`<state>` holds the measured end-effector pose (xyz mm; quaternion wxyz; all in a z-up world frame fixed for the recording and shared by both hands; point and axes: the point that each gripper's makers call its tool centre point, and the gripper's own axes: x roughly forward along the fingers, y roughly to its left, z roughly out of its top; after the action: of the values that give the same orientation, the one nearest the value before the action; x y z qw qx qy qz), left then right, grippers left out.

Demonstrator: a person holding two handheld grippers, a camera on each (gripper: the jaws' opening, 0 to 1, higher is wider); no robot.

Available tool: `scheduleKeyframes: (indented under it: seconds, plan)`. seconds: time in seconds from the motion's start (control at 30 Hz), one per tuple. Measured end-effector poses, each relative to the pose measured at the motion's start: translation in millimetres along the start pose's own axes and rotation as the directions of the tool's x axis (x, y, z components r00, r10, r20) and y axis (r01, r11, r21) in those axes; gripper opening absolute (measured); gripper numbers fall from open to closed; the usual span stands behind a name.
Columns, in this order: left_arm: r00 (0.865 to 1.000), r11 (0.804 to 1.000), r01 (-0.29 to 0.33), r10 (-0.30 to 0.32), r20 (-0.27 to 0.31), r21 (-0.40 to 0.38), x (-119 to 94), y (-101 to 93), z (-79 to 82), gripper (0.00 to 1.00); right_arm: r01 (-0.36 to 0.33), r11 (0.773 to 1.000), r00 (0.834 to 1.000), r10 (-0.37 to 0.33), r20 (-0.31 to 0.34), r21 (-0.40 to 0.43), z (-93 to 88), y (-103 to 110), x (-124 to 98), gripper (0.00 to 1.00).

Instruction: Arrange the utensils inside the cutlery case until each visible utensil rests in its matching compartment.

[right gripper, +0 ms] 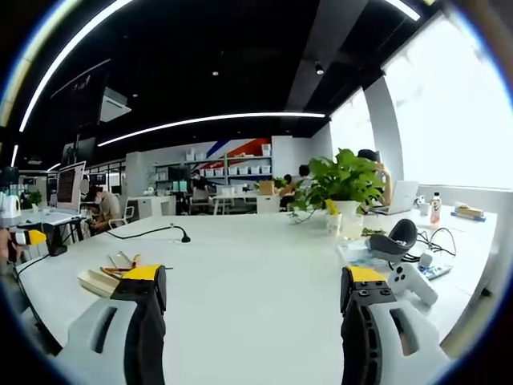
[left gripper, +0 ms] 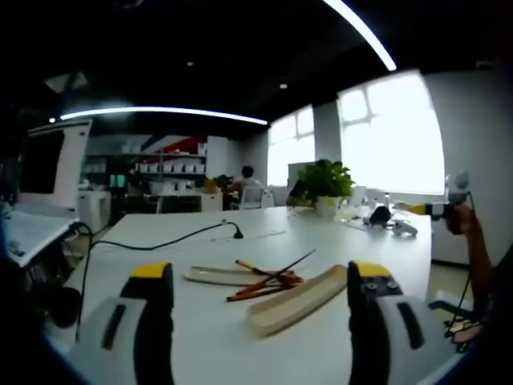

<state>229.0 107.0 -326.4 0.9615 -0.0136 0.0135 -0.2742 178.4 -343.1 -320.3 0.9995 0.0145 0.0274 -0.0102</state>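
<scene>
While raised above table (left gripper: 200, 345), left tool (left gripper: 260, 293) gapes.

Utensils (left gripper: 268, 281) lie on the table (left gripper: 200, 337) between two trays (left gripper: 296, 299).

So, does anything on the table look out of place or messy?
Yes. The chopsticks lie crossed in a loose pile on the table between the two trays, not inside either one. Nothing looks spilled or broken.

I am in a big office. I see a long white table (right gripper: 256, 265), a green plant (right gripper: 341, 180) in a pot, far shelves (right gripper: 228, 170) with boxes, a computer screen (right gripper: 68, 186), and people sitting at desks.
</scene>
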Motion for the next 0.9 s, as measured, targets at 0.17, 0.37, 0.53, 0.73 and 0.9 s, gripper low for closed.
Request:
scheduleKeyframes:
  seconds: [0.17,0.37,0.53,0.73,0.9]
  plan:
    - [1.000,1.000,-0.011,0.011,0.000,-0.009,0.8,5.7,-1.3,0.91,-0.005,1.000,1.000,0.005,0.003,-0.002,0.4,0.9,1.6,0.94]
    - [1.000,1.000,-0.023,0.023,-0.007,-0.010,2.5,10.0,-4.1,0.89,-0.015,1.000,1.000,0.015,0.011,-0.023,1.4,4.1,3.0,0.94]
    - [1.000,1.000,-0.021,0.021,-0.016,-0.007,5.0,10.0,-7.1,0.89,-0.030,0.999,1.000,0.030,0.006,-0.033,-1.9,10.6,7.9,0.93]
    - [1.000,1.000,-0.006,0.006,-0.018,-0.001,5.3,5.3,-7.2,0.89,-0.050,0.997,0.999,0.050,-0.004,-0.053,-4.8,21.5,10.6,0.92]
    - [1.000,1.000,0.006,-0.006,-0.022,0.010,5.8,2.1,-5.5,0.86,-0.060,0.996,0.998,0.060,-0.013,-0.063,-7.0,24.6,13.4,0.90]
